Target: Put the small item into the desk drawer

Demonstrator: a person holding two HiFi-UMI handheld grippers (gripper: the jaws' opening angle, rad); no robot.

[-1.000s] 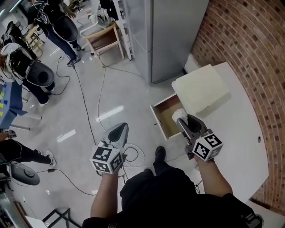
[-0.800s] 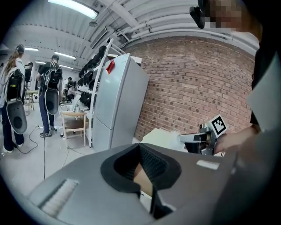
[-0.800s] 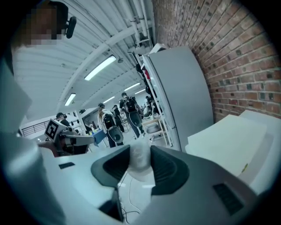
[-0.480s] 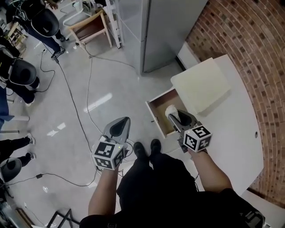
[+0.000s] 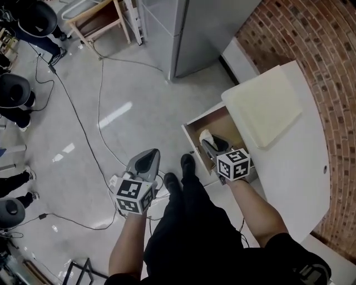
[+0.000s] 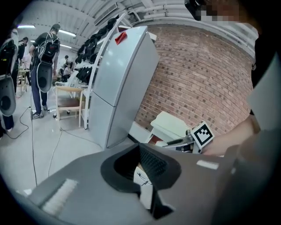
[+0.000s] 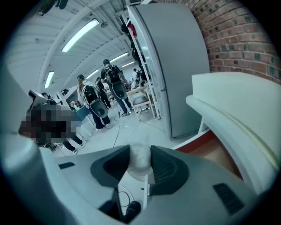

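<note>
The small item [image 5: 205, 134], a white soft lump, sits between the jaws of my right gripper [image 5: 207, 139], which is shut on it. It hangs over the open wooden desk drawer [image 5: 227, 123], near the drawer's front panel. In the right gripper view the item [image 7: 139, 158] fills the gap between the dark pads of the right gripper [image 7: 140, 165], with the drawer's brown inside [image 7: 219, 154] to the right. My left gripper [image 5: 146, 158] is held out over the floor, left of the drawer, shut and holding nothing. Its tips meet in the left gripper view [image 6: 139, 151].
The white desk [image 5: 289, 167] carries a cream flat pad [image 5: 266, 106] just behind the drawer. A grey fridge [image 5: 183, 28] stands beyond, with a brick wall [image 5: 328, 61] at right. Cables [image 5: 100, 94] trail over the floor. A wooden chair [image 5: 100, 16] and people stand at far left.
My right gripper has carried the white item from the drawer's desk side toward its front. The person's feet have stepped closer to the drawer. The left gripper has hardly moved.
</note>
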